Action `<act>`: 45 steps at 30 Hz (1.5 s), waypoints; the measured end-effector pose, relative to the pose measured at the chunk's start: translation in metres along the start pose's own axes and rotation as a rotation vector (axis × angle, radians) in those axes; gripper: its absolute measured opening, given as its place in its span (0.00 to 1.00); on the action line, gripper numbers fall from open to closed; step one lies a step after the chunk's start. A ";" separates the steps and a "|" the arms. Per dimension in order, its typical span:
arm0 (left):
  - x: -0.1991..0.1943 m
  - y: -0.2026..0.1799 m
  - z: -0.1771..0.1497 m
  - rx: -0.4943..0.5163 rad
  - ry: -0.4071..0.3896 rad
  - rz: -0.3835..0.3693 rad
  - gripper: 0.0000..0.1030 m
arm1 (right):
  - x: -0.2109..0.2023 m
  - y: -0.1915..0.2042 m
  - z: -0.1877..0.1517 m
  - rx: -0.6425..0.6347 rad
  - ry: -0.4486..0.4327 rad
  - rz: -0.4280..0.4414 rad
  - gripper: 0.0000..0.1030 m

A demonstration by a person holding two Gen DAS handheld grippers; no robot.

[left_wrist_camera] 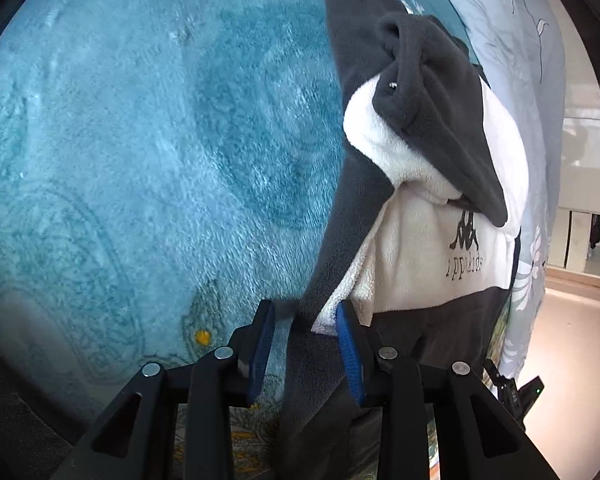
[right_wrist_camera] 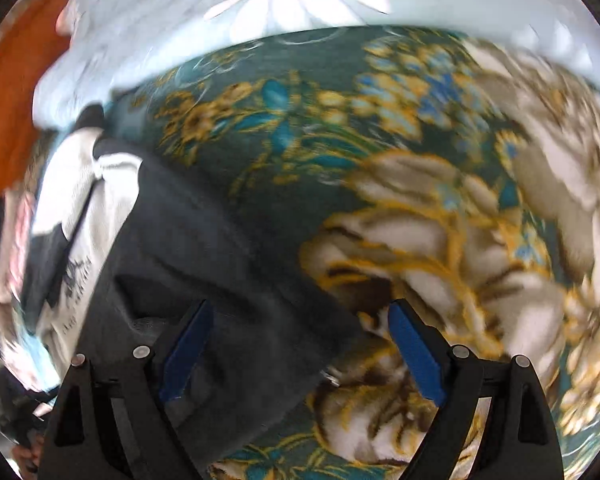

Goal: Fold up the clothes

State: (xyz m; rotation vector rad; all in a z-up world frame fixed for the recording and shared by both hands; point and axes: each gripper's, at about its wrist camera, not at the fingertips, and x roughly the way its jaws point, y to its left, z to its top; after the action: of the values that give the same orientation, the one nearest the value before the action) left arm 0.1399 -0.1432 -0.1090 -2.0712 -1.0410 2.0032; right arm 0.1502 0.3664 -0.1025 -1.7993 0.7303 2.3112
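Note:
A dark grey and white fleece jacket point(left_wrist_camera: 432, 248) with a black logo lies on a teal plush blanket point(left_wrist_camera: 140, 160); its hood is bunched at the top. My left gripper point(left_wrist_camera: 305, 306) is open, and the jacket's grey side edge runs between its blue pads point(left_wrist_camera: 350, 352). The right wrist view is motion-blurred. There the right gripper point(right_wrist_camera: 300, 304) is open wide over the jacket's dark grey cloth point(right_wrist_camera: 204, 240), which lies slack between the fingers point(right_wrist_camera: 188, 352) on the blanket's floral part point(right_wrist_camera: 420, 220).
A pale blue flowered duvet point(left_wrist_camera: 540, 120) is piled along the far side of the jacket point(right_wrist_camera: 300, 0). Beyond it are a light floor point(left_wrist_camera: 572, 360) and pale furniture. An orange surface point(right_wrist_camera: 8, 100) shows at the left. A black device with a green light point(left_wrist_camera: 516, 392) sits by the jacket's hem.

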 end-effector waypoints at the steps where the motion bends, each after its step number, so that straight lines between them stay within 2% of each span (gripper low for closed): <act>1: 0.000 0.000 0.000 0.002 0.003 -0.002 0.33 | -0.002 -0.007 -0.003 0.022 -0.008 0.028 0.87; 3: 0.002 -0.004 -0.001 0.019 0.011 -0.017 0.33 | -0.004 -0.015 -0.007 0.057 -0.003 0.082 0.87; 8: 0.013 -0.009 -0.004 0.028 0.084 -0.117 0.37 | -0.005 -0.020 -0.006 0.115 -0.024 0.233 0.87; 11: 0.018 -0.013 -0.004 -0.009 0.100 -0.123 0.39 | -0.004 -0.015 -0.001 0.138 -0.034 0.315 0.87; 13: 0.016 -0.015 -0.003 -0.013 0.083 -0.111 0.39 | -0.001 -0.010 0.001 0.137 -0.027 0.360 0.87; 17: 0.016 -0.013 -0.003 -0.005 0.073 -0.098 0.39 | 0.006 -0.011 -0.003 0.106 0.018 0.392 0.87; 23: 0.014 -0.002 -0.001 -0.031 0.072 -0.114 0.39 | 0.004 -0.024 -0.027 0.162 0.055 0.452 0.87; 26: 0.010 0.001 -0.001 -0.040 0.063 -0.110 0.39 | 0.004 -0.028 -0.039 0.191 0.076 0.471 0.78; 29: 0.005 -0.001 -0.002 -0.032 0.028 -0.090 0.39 | 0.010 -0.032 -0.035 0.263 0.052 0.475 0.76; 33: -0.008 -0.004 -0.001 -0.005 -0.034 -0.070 0.39 | 0.012 -0.016 -0.025 0.222 0.010 0.431 0.76; 34: -0.005 -0.004 -0.001 -0.002 -0.023 -0.061 0.39 | 0.012 -0.014 -0.025 0.224 -0.003 0.437 0.71; 35: -0.003 -0.004 -0.001 0.001 -0.012 -0.053 0.39 | 0.011 -0.013 -0.025 0.229 -0.014 0.444 0.61; 36: -0.001 -0.004 -0.001 0.003 0.000 -0.045 0.39 | 0.014 -0.012 -0.026 0.239 -0.013 0.458 0.38; 37: 0.003 -0.004 -0.001 0.002 0.014 -0.040 0.39 | 0.017 -0.012 -0.030 0.248 0.000 0.461 0.30; 41: 0.011 -0.004 -0.002 -0.002 0.061 -0.058 0.39 | 0.023 -0.017 -0.051 0.290 0.010 0.505 0.27; 45: 0.016 -0.005 -0.006 0.004 0.107 -0.058 0.40 | 0.027 -0.012 -0.058 0.309 0.042 0.539 0.27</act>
State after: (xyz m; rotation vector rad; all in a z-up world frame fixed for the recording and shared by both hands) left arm 0.1417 -0.1286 -0.1196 -2.0943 -1.0646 1.8443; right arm 0.1980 0.3456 -0.1417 -1.6609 1.6484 2.2684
